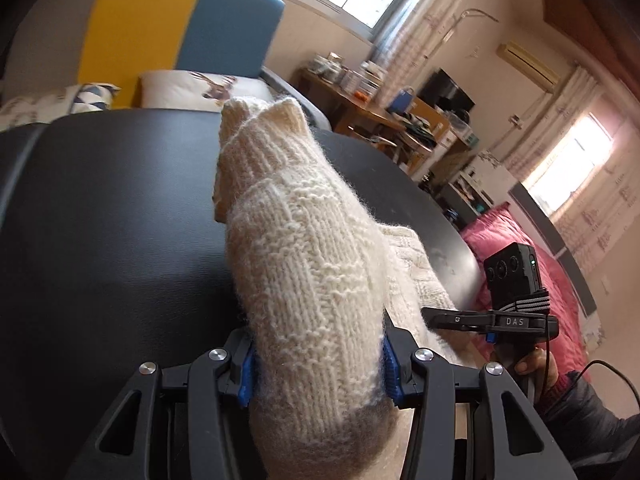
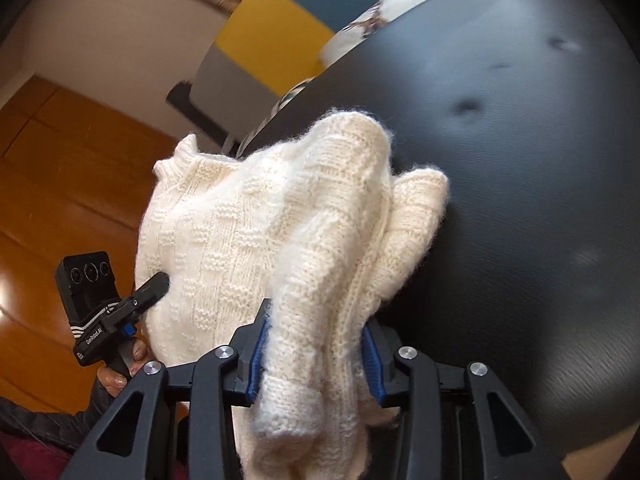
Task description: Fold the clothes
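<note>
A: Nearest the left wrist lens, the left gripper (image 1: 318, 364) has its blue pads (image 1: 390, 368) pressed in from both sides on a thick roll of the cream knit sweater (image 1: 304, 248).

B: So it is clamped on the wool?

A: Yes, with the fabric filling the gap between the fingers. The roll runs forward from the grip to a ribbed cuff (image 1: 244, 152) lying over the black table (image 1: 104, 208).

B: And the other side?

A: In the right wrist view the right gripper (image 2: 316, 360) likewise squeezes a bunched fold of the same sweater (image 2: 224, 240) between its blue pads (image 2: 256, 360). The body of the garment spreads to the left of it, hanging past the edge of the table (image 2: 520, 160), with the ribbed collar (image 2: 180, 156) at the far end.

B: Anything else around?

A: Each view shows the opposite tool held in a hand (image 2: 120, 376), above a dark sleeve (image 1: 580, 408). Beyond the table stand a yellow and blue chair back (image 1: 176, 20), a cluttered wooden desk (image 1: 360, 108) and a pink bedspread (image 1: 520, 248).
</note>
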Motion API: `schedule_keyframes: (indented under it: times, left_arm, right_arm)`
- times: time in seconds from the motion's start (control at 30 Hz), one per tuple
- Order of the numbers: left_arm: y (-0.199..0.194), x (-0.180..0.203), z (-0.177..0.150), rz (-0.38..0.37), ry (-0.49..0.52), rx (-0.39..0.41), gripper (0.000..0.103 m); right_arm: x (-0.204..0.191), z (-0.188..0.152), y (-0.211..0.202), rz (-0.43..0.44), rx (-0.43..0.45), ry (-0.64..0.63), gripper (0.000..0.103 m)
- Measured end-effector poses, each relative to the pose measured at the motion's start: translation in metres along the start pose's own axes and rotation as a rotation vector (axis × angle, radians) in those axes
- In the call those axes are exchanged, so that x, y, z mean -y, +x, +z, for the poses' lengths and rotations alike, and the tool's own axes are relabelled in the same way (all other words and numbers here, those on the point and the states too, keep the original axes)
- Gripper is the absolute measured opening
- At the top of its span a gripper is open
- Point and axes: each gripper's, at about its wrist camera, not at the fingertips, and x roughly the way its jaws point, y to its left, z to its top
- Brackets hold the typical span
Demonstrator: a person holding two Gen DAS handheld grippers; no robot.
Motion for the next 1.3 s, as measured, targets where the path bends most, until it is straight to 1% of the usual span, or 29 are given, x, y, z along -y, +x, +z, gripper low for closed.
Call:
schedule_keyframes:
  times: [0.07,0.3,0.53,0.7,0.83,1.0,1.07,1.1,1.13,1.17,1.2,1.3]
  left_arm:
    - [-0.016,-0.012,-0.004,0.031,-0.018,0.036,0.049]
    - [-0.085,-0.085,-0.017,0.191,-0.137,0.164,0.049]
    - [-0.159,-0.158,-0.038,0.352,-0.293,0.303,0.049]
    - [-0.211,-0.214,-0.059,0.475,-0.42,0.385,0.049]
    - [-0.241,-0.259,-0.074,0.565,-0.523,0.423,0.049]
    - [-0.263,-0.307,-0.091,0.624,-0.671,0.45,0.05]
    - [-0.267,-0.322,-0.102,0.611,-0.747,0.45,0.051]
    - [-0.267,-0.329,-0.107,0.6,-0.782,0.446,0.052]
    - [-0.267,-0.335,-0.112,0.588,-0.817,0.441,0.054]
    - [-0.267,-0.338,-0.115,0.578,-0.845,0.438,0.057]
    - [-0.265,-0.335,-0.116,0.571,-0.858,0.439,0.059]
    - [-0.27,-0.335,-0.122,0.575,-0.867,0.436,0.064]
  right_arm:
    - [-0.016,0.015,0.027,0.02,-0.047,-0.052,0.038]
    - [-0.082,0.064,0.138,0.103,-0.213,-0.204,0.037]
    - [-0.172,0.103,0.26,0.187,-0.378,-0.371,0.037]
    - [-0.243,0.119,0.35,0.206,-0.494,-0.513,0.037]
    - [-0.284,0.121,0.41,0.189,-0.57,-0.608,0.037]
    - [-0.312,0.118,0.456,0.143,-0.628,-0.704,0.037]
    - [-0.309,0.109,0.457,0.135,-0.644,-0.72,0.037]
    - [-0.308,0.107,0.457,0.128,-0.646,-0.724,0.038]
    - [-0.307,0.108,0.458,0.12,-0.645,-0.728,0.043]
    - [-0.313,0.11,0.464,0.117,-0.648,-0.72,0.043]
    - [-0.315,0.111,0.466,0.117,-0.651,-0.709,0.044]
    - [-0.325,0.108,0.452,0.098,-0.627,-0.737,0.044]
